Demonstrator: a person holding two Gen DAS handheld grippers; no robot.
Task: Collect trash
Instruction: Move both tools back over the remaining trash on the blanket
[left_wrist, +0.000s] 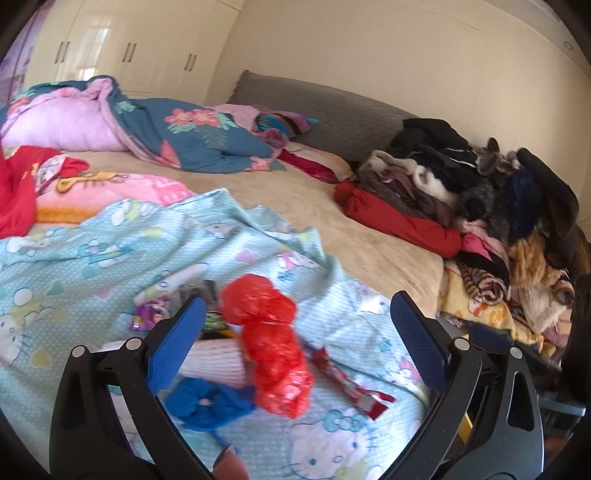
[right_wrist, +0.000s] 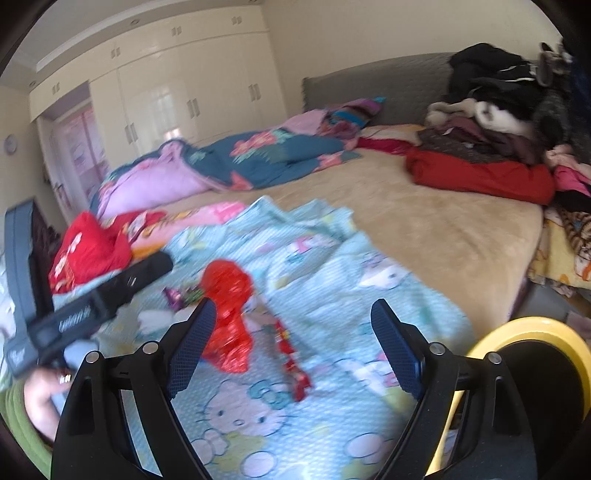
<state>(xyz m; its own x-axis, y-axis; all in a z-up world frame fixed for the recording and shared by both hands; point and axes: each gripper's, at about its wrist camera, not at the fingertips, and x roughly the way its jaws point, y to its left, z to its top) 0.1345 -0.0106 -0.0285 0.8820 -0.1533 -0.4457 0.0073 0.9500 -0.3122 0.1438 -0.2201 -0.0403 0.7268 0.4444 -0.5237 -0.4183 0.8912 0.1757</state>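
Two grippers over one bed. Left gripper: two blue-padded fingers spread wide, nothing between the pads, hovering above the trash. Right gripper: two fingers likewise spread wide, gripping nothing.

Trash, counted on the pale-blue cartoon-cat sheet:
- One crumpled red plastic bag, also in the right wrist view, lying between the left fingers' lines of sight but apart from both pads.
- One red snack wrapper, long and flat, just right of the red bag; same wrapper in the right view.
- One purple wrapper, near the left finger's tip, partly hidden.
- One green-and-black wrapper, mostly hidden behind the finger; kind unclear.
- One crumpled blue piece, touching the red bag's lower left edge.
- One whitish roll-like item, between the blue piece and the wrappers; too blurred to name.

One yellow-rimmed bin with black liner at lower right of the right view, beside the bed's edge.

Elsewhere on the bed: one floral quilt, one pile of clothes, one red garment.

One hand at lower left of the right view, on the left gripper's handle.
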